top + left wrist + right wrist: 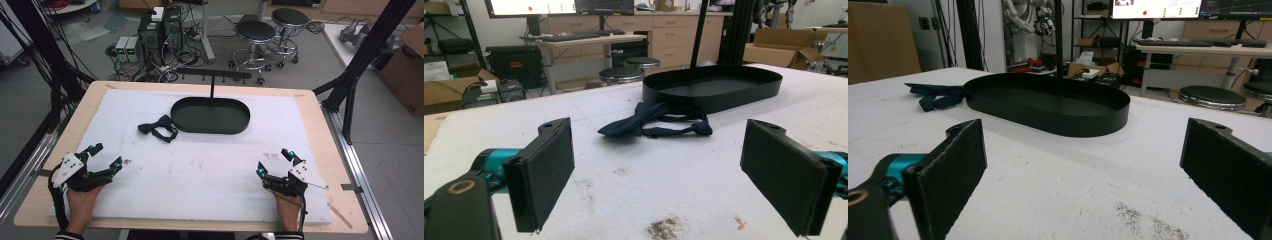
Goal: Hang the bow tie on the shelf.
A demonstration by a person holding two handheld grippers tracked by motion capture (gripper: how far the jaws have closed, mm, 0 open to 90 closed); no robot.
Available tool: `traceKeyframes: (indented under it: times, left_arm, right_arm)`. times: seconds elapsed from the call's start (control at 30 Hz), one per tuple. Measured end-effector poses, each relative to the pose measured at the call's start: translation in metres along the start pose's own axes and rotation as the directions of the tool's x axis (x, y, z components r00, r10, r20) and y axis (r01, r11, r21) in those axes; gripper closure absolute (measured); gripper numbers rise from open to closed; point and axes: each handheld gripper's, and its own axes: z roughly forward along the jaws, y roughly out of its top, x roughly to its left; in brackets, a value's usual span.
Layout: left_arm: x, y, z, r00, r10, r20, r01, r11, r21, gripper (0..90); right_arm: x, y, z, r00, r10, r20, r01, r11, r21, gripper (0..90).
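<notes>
Overhead first, high view: the left claw (107, 156) is resting at the near left of the tabletop (320, 130), jaws spread, nothing between them. The right claw (272, 161) is sitting at the near right, jaws likewise spread and empty. Each is being held by a hand coming in from the bottom edge. A white mat (210, 170) is covering most of the tabletop. A black oval tray (210, 125) is lying on the mat toward the far side, with a thin black post rising behind it. A dark bow tie (159, 127) is lying flat on the mat just beside the tray's left end, outside the tray; contact with the rim cannot be told here.

Left gripper view: the left claw (656, 175) is showing its two black padded jaws wide apart over stained white mat (634, 165). The bow tie (656, 120) is lying ahead, tray (724, 92) behind it.

Right gripper view: the right claw (1083, 177) is open wide. The tray (1068, 122) is sitting ahead, bow tie (935, 97) at its far left.
</notes>
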Motion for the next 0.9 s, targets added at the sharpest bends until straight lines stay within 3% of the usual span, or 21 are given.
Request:
traceKeyframes:
  times: [0.9]
  left_arm:
    - [0.0,0.0008,0.0017,1.0,0.001,0.006,-0.001,0.9999,0.016,14.4]
  right_arm:
    - [-0.0004,0.0004,0.0009,1.0,-0.002,0.001,0.002,1.0,0.007,3.6]
